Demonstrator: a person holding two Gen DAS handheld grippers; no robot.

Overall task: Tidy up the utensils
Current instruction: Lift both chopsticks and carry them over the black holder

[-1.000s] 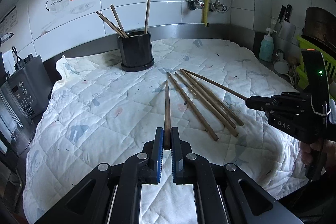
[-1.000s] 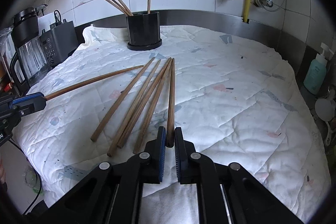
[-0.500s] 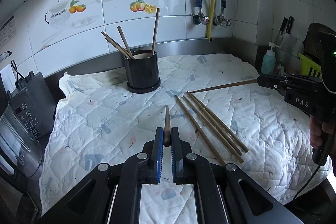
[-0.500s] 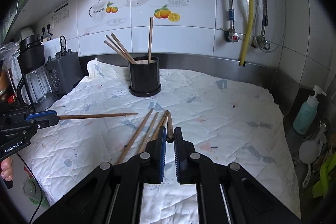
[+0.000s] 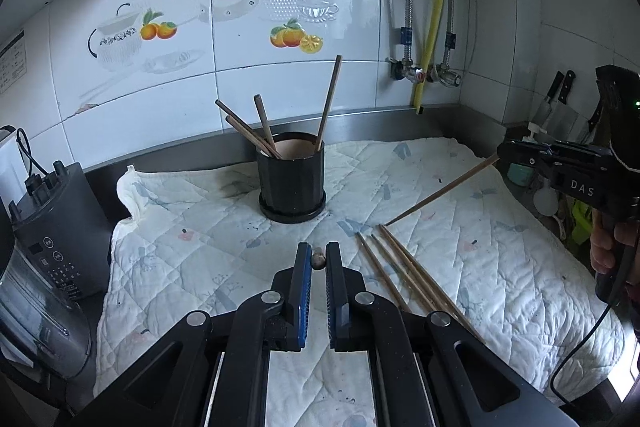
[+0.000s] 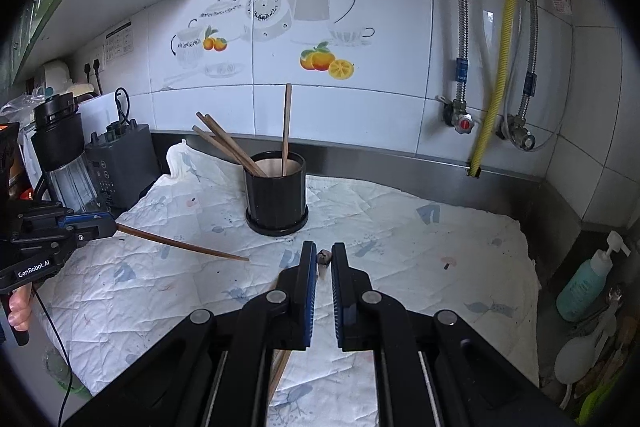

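Observation:
A black holder [image 5: 291, 179] with several wooden chopsticks stands at the back of the quilted cloth; it also shows in the right wrist view [image 6: 276, 201]. My left gripper [image 5: 319, 261] is shut on a chopstick [image 5: 318, 259], seen end-on, lifted off the cloth and pointing at the holder; its length shows in the right wrist view [image 6: 180, 246]. My right gripper [image 6: 324, 259] is shut on another chopstick [image 6: 323, 258], whose length shows in the left wrist view [image 5: 440, 193]. Several loose chopsticks [image 5: 408, 279] lie on the cloth to the right.
A white quilted cloth [image 5: 192, 239] covers the counter. A blender and a dark appliance [image 6: 116, 167] stand at the left edge. A teal soap bottle [image 6: 584, 287], knives [image 5: 556, 99] and pipes [image 6: 492, 79] are at the right and back wall.
Both grippers have lifted their chopsticks off the cloth and tilted up, so that each points at the holder. The other chopsticks stay on the cloth.

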